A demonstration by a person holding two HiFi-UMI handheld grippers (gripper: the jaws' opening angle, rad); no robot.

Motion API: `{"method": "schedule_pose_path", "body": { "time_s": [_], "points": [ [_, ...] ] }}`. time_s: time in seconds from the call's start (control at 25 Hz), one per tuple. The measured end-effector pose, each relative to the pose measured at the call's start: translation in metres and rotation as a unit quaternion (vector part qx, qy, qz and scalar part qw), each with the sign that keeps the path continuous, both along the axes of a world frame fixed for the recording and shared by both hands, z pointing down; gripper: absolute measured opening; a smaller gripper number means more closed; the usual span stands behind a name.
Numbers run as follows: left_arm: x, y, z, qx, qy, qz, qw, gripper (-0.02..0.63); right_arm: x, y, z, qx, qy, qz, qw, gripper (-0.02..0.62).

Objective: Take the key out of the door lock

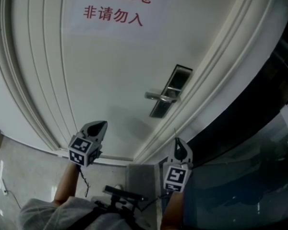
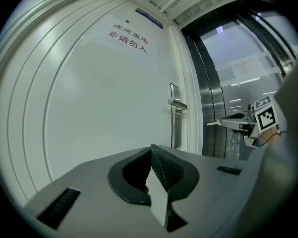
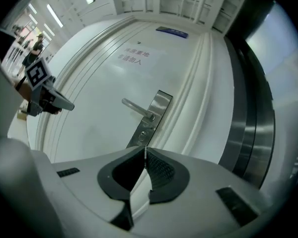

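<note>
First, the head view looks down at a white door [image 1: 110,71] with a sign [image 1: 115,6] in red letters near the top. A silver handle [image 1: 159,97] sticks out from a metal plate [image 1: 176,79] near the door's right edge. The left gripper [image 1: 100,125] and the right gripper [image 1: 178,145] are both held low in front of the door, well apart from the handle. Each one points up toward the door.

Next, the left gripper view shows the left gripper [image 2: 151,148] with its two jaws pressed together at the tips. They do not seem to hold anything. Past them is the door [image 2: 104,108], with the handle [image 2: 178,103] and the metal plate [image 2: 177,128] far off on the right side. The right gripper [image 2: 221,122] shows further right, with its marker cube [image 2: 265,115] behind it.

Last, the right gripper view shows the right gripper [image 3: 145,150] with its jaws together too, and nothing between them. Just above the jaw tips in this view is the lock [image 3: 143,134], a small round spot on the metal plate [image 3: 156,108] under the handle [image 3: 134,107]. The lock is too small to tell if the key is in it. The left gripper [image 3: 67,104] shows at the left, away from the handle.
</note>
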State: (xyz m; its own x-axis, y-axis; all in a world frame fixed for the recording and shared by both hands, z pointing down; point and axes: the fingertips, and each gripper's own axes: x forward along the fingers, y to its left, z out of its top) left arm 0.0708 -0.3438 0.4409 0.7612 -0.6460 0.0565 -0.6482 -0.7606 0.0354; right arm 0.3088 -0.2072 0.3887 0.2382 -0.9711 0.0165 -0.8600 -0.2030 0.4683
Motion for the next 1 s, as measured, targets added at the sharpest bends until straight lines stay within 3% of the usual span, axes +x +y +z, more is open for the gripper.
{"method": "schedule_pose_path", "body": {
  "time_s": [0.16, 0.48, 1.0],
  "points": [
    [0.002, 0.002, 0.001, 0.001, 0.001, -0.001, 1.0, 0.005, 0.006, 0.011, 0.009, 0.022, -0.093, -0.011, 0.995, 0.021],
    [0.009, 0.005, 0.003, -0.002, 0.0, -0.002, 1.0, 0.005, 0.013, 0.019, 0.024, 0.036, -0.176, -0.016, 0.984, 0.021],
    [0.01, 0.006, 0.003, -0.001, -0.004, -0.001, 1.0, 0.005, 0.011, 0.023, 0.023, 0.051, -0.204, -0.029, 0.977, 0.021]
  ]
}}
